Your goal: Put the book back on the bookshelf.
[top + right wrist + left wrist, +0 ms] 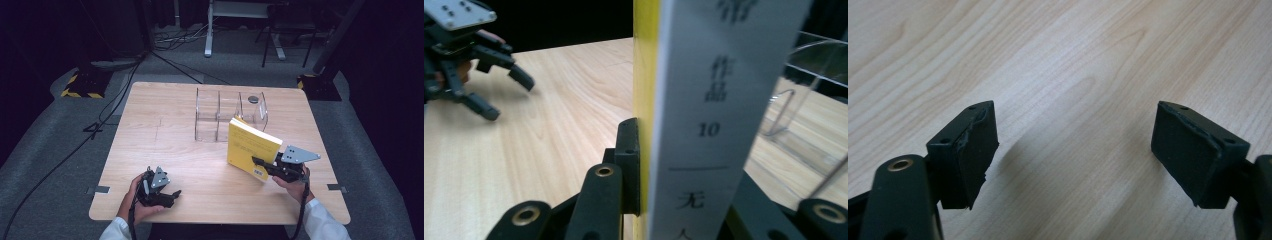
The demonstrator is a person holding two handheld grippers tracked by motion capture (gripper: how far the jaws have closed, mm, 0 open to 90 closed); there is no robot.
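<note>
Right gripper point(265, 164), at five o'clock on the table point(165, 150), was clamped on the lower edge of a yellow book point(251, 145) standing tilted; left gripper point(167, 196), at seven o'clock, had its jaws apart around nothing. Beyond the book, at twelve o'clock, stood a clear rack point(230, 116). Slotting the book in well would likely mean keeping it upright and lining it up with a gap between dividers.

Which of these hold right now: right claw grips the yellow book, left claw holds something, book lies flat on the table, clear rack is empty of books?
1. The right claw is shut on the yellow book. True.
2. The left claw holds something. False: it is open over bare table.
3. The book lies flat. False: it is held up, tilted.
4. The clear rack holds no books. True.
</note>
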